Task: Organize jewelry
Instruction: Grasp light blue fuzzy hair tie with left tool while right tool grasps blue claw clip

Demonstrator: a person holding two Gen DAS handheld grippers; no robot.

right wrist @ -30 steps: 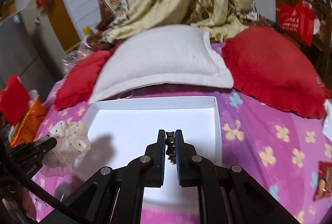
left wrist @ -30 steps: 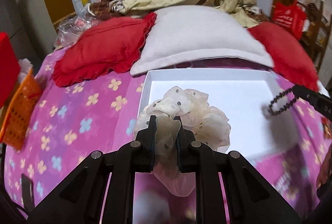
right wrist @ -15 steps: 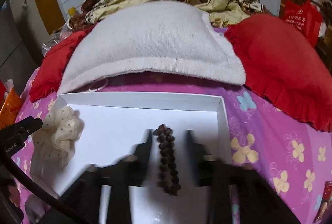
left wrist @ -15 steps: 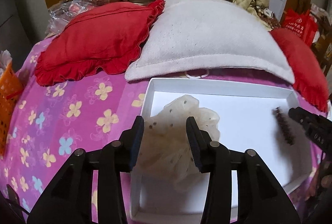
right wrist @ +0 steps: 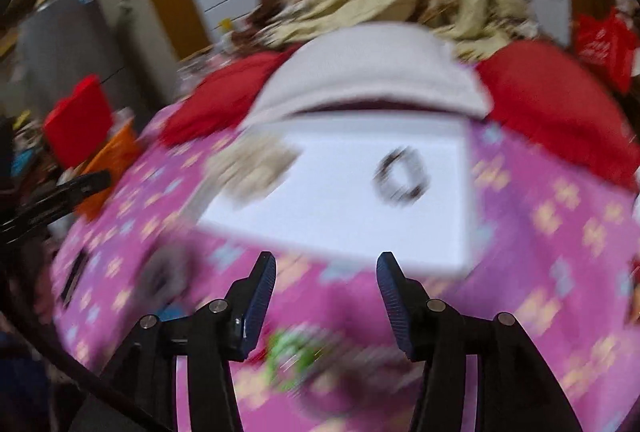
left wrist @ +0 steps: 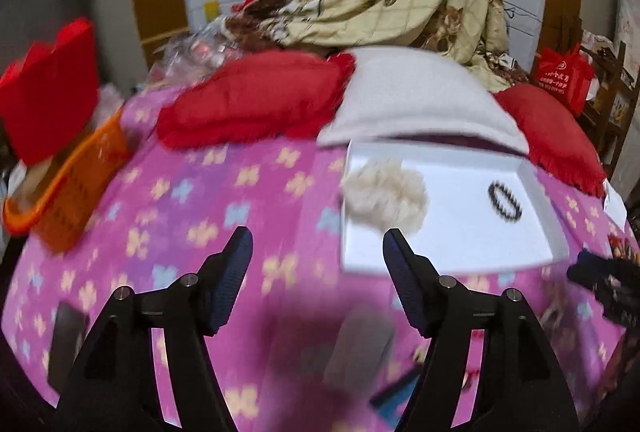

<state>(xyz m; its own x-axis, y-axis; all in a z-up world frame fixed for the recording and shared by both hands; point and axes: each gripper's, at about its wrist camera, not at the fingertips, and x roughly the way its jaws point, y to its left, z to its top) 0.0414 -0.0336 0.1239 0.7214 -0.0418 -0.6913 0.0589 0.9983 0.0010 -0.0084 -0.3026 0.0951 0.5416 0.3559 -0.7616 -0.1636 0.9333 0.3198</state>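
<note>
Both grippers empty, both views motion-blurred. Left gripper [left wrist: 318,244]: fingers well apart, jaws have just been opening, nothing between them; only the pink floral bedspread [left wrist: 192,216] lies beyond the tips. Right gripper [right wrist: 326,268]: fingers apart too, jaws also just opening, nothing between them.

White tray [left wrist: 536,187] sits on the bed, its far edge just in front of the grey pillow [left wrist: 412,91]. Cream scrunchie [left wrist: 384,193] lies in the tray at its left end, overhanging the left rim. Dark bead bracelet [left wrist: 505,200] lies flat as a loop on the tray floor near the right wall, well apart from the scrunchie. The right wrist view gives the same layout: scrunchie [right wrist: 252,165] at the left edge of the tray [right wrist: 460,244], bracelet [right wrist: 402,177] right of centre. Neither gripper touches either item; both sit on the near side of the tray.

Red pillows [left wrist: 256,95] flank the grey one. Orange basket [left wrist: 68,199] at the bed's left edge. In the left wrist view the right gripper's tip shows at the far right, beside the tray's near right corner. Small blurred items lie on the bedspread near the cameras; I can't tell what they are.
</note>
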